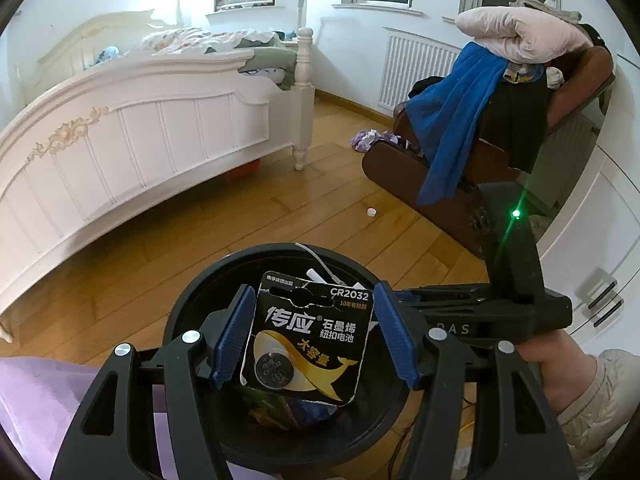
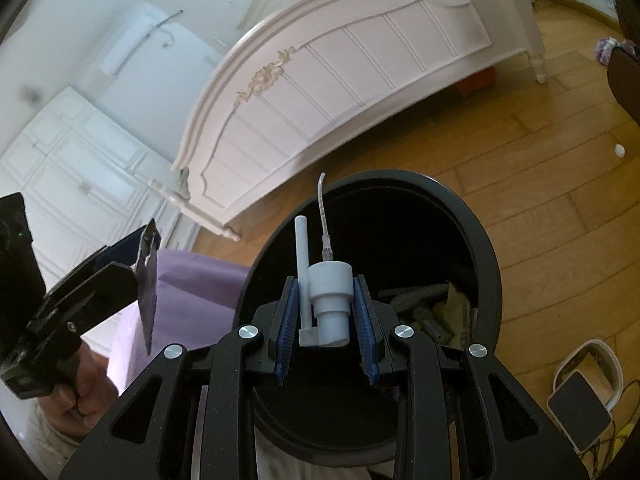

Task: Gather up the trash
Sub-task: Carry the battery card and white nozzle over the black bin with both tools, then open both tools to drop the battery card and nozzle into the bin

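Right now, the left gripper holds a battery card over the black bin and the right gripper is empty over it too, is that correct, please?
Not quite. The right gripper is not empty: the right wrist view shows it shut on a white pump head above the black bin. The rest stands: the left gripper holds the battery card over the bin.

The left claw [image 1: 312, 340] grips a black CR2032 button-battery card [image 1: 306, 338] between its blue pads, above a round black trash bin [image 1: 200, 292]. A white bottle cap [image 1: 372, 211] lies on the wooden floor [image 1: 160, 264] beyond.
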Available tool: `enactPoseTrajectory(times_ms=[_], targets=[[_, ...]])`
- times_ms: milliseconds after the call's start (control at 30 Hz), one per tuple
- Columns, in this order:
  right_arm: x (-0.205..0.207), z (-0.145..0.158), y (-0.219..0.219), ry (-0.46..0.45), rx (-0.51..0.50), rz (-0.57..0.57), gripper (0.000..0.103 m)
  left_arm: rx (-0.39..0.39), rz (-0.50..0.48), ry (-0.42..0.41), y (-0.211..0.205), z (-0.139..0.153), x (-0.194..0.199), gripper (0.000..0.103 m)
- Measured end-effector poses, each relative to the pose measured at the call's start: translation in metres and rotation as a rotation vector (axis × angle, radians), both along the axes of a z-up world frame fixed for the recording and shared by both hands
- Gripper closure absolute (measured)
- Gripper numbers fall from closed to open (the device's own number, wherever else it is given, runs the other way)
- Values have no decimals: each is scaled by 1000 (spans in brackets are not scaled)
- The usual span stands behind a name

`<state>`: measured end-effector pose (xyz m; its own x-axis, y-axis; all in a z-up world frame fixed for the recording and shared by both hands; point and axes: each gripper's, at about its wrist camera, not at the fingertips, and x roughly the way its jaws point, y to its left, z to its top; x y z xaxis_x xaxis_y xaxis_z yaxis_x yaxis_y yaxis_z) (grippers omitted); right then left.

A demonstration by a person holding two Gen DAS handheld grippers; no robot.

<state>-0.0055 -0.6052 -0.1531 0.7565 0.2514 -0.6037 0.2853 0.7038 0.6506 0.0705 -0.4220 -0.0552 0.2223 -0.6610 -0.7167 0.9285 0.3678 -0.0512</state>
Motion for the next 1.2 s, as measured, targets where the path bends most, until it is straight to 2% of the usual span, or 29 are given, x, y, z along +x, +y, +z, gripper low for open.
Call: enactPoseTrajectory(times_ms=[500, 600, 633, 667, 733, 900, 967, 1200], targets=[[12, -17, -4, 40, 16, -14, 75, 35, -1, 18, -11, -8, 6, 41], [11, -19, -6, 47, 26, -25, 70, 45, 8, 5, -12, -7, 7, 41], [10, -19, -6, 47, 24, -32, 61, 51, 10, -2, -13, -7, 6, 38], [10, -18, -6, 46, 22, -40, 57, 53, 12, -10, -13, -7, 5, 29], [9, -17, -5, 46, 19, -41, 57, 46, 19, -31, -11, -5, 2, 22], [5, -14, 0, 45, 9, -46, 52, 35, 39, -49, -5, 1, -2, 20], [4, -11, 4, 43, 3, -42, 52, 21, 58, -72, 1, 7, -3, 10], [7, 3, 22, 36, -17, -11, 50, -18, 146, -137, 35, 31, -8, 5]])
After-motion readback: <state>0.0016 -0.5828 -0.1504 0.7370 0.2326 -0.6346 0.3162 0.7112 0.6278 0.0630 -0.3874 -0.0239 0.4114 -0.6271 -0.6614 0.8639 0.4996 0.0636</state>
